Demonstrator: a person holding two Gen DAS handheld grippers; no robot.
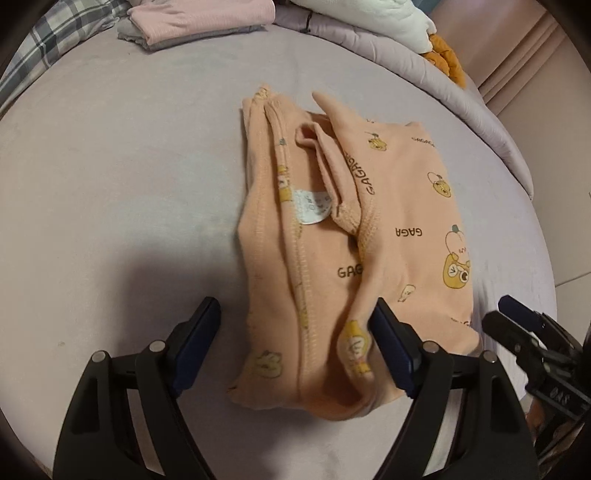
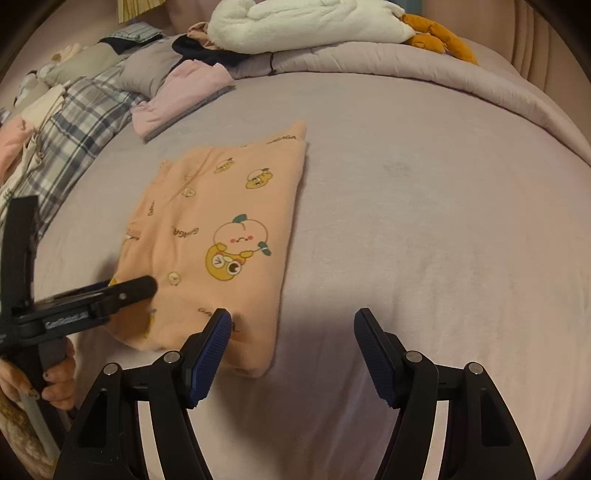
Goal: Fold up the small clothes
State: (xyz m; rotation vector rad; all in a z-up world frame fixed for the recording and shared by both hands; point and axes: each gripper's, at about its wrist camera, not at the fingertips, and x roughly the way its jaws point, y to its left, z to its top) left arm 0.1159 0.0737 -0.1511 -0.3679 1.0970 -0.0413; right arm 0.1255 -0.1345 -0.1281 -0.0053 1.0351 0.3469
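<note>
A small peach garment [image 1: 343, 236] with cartoon prints and "GAGA" lettering lies folded on the lilac bed sheet [image 1: 129, 166]. It also shows in the right wrist view [image 2: 221, 236] as a neat rectangle. My left gripper [image 1: 295, 343] is open, its fingers astride the garment's near edge, the right finger resting on the cloth. My right gripper [image 2: 291, 350] is open and empty, just right of the garment's near corner, its left finger at the cloth's edge. The right gripper also shows in the left wrist view [image 1: 517, 325], and the left gripper in the right wrist view [image 2: 122, 291].
Folded pink and grey clothes [image 1: 199, 22] are stacked at the far left. A plaid cloth [image 2: 85, 110] and a heap of unfolded clothes [image 2: 33, 122] lie left. A white plush toy [image 2: 314, 22] and a rolled duvet [image 2: 443, 74] sit at the back.
</note>
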